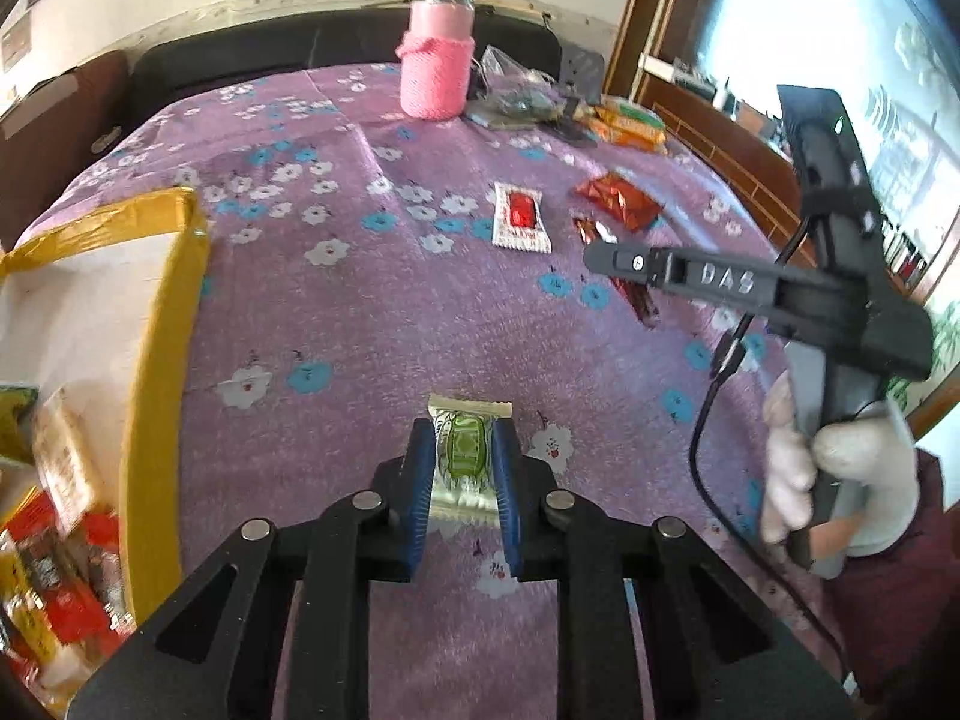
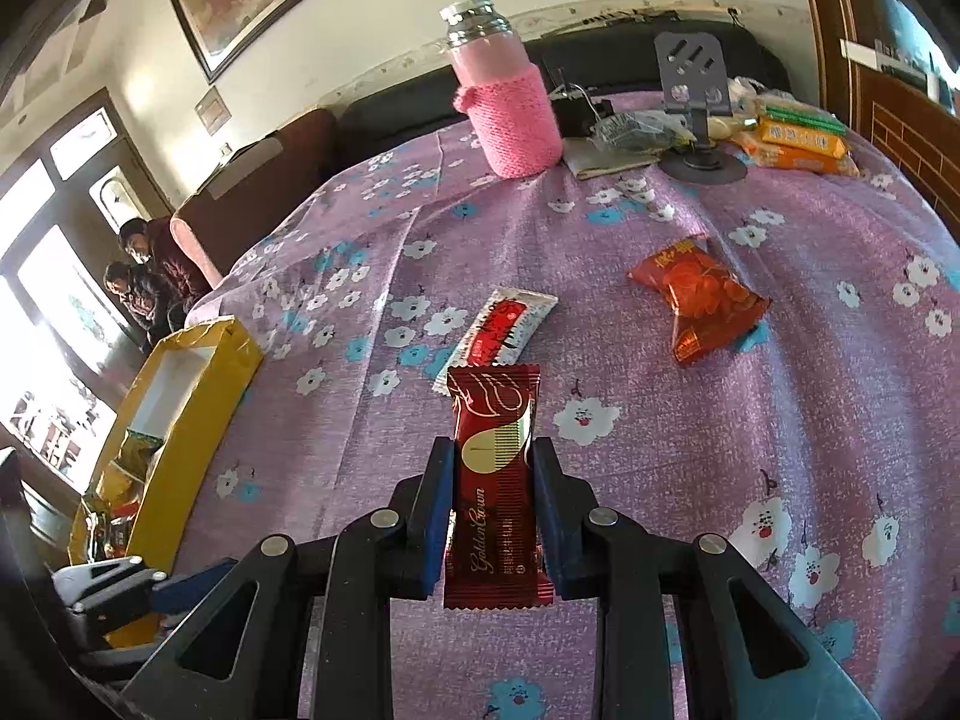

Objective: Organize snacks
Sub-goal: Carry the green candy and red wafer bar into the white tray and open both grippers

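We see floral cloth (image 2: 690, 420) on table; box (image 2: 198, 396) at 9 o'clock edge. Left gripper (image 1: 462, 468) pinches green snack (image 1: 465, 456), right gripper (image 2: 495, 480) pinches red bar (image 2: 495, 468).

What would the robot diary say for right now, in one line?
left gripper: shut on green snack | right gripper: shut on red wafer bar | yellow box: open, snacks inside

"GoldenCrown" runs down the dark red wrapper (image 2: 493, 480) — "DAS" marks the right gripper (image 1: 600, 255) (raised letters)
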Motion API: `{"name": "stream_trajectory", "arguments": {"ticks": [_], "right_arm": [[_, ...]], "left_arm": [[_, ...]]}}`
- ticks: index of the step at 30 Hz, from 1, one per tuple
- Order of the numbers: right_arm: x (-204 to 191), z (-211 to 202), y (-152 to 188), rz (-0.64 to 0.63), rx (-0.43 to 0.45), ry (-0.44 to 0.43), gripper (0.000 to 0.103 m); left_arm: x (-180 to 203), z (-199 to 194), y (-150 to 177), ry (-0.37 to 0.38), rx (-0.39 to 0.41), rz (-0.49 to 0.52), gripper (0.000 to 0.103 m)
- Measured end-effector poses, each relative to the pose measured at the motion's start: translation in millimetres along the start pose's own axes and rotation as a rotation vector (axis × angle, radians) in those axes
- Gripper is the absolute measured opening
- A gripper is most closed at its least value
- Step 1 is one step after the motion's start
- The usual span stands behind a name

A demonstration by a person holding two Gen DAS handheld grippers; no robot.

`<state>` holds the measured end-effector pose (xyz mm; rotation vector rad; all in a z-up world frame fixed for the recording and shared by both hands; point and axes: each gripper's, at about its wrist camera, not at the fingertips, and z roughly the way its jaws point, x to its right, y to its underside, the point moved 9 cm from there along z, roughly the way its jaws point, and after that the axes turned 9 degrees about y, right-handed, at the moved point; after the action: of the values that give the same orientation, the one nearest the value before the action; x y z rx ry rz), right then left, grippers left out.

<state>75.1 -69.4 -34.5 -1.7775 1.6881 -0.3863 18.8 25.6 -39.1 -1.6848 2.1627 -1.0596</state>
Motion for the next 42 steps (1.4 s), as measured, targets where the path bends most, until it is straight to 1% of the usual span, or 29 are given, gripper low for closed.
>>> {"name": "stream_trajectory", "arguments": {"ticks": [3,6,7,8,9,11,13,15,16,17,18,19,20,23,28,37,42], "right_arm": [[-7.3,-0.4,2.3,-0.017,0.005,0.004,0.027],[-12.5,-1.9,5.7,-0.012,-0.007,-0.005,0.027],[-14.8,-4.4,7.2,-0.012,-0.008,-0.012,0.027],[-18.1,-8.6,9.5,-0.016,-0.007,-0.018,0.027],[-19.9,-10.7,10.7,-0.018,-0.006,-0.022,0.026],[-24.0,-15.0,14.7,-0.017,-0.011,-0.037,0.026],[-27.0,-16.8,18.8,-0.018,-0.023,-0.046,0.027],[-28.2,-18.6,22.2,-0.020,-0.031,-0.051,0.027],[-28.9,-20.1,24.0,-0.022,-0.035,-0.053,0.027],[-29.3,-22.2,25.8,-0.026,-0.037,-0.055,0.027],[-30.0,-24.8,27.5,-0.030,-0.036,-0.057,0.027],[-30.4,-27.3,28.7,-0.033,-0.035,-0.059,0.027],[-31.0,-30.0,30.1,-0.036,-0.034,-0.061,0.027],[-34.0,-37.1,34.6,-0.042,-0.034,-0.071,0.026],[-46.6,-47.1,40.8,-0.060,-0.033,-0.088,0.026],[-95.8,-64.9,44.1,-0.135,-0.018,-0.134,0.026],[-132.5,-73.0,45.9,-0.191,-0.018,-0.171,0.026]], "left_arm": [[-6.1,-9.4,0.8,-0.004,0.018,-0.020,0.016],[-12.6,-13.8,5.5,0.007,0.015,-0.040,0.017],[-14.3,-13.7,6.4,0.011,0.013,-0.045,0.021],[-15.8,-10.9,7.5,0.010,-0.003,-0.048,0.031],[-15.6,-8.3,7.5,0.010,-0.012,-0.046,0.036],[-11.4,-1.2,5.6,0.015,-0.023,-0.032,0.056],[-4.6,8.0,4.1,0.008,-0.039,-0.003,0.061],[3.3,20.7,7.3,-0.008,-0.077,0.042,0.061],[5.0,25.8,10.6,-0.027,-0.098,0.059,0.055],[6.1,28.1,12.6,-0.070,-0.099,0.088,0.041],[7.5,27.9,13.5,-0.083,-0.099,0.103,0.031],[7.8,26.3,13.7,-0.084,-0.097,0.103,0.031],[8.2,25.1,14.6,-0.057,-0.102,0.081,0.031],[3.3,18.4,14.9,-0.052,-0.085,0.054,0.031],[-6.3,-8.0,9.9,0.000,-0.014,-0.039,0.031],[-36.8,-67.2,0.4,0.033,0.132,-0.154,0.031],[-65.8,-105.0,-5.7,0.049,0.221,-0.228,0.031]]}}
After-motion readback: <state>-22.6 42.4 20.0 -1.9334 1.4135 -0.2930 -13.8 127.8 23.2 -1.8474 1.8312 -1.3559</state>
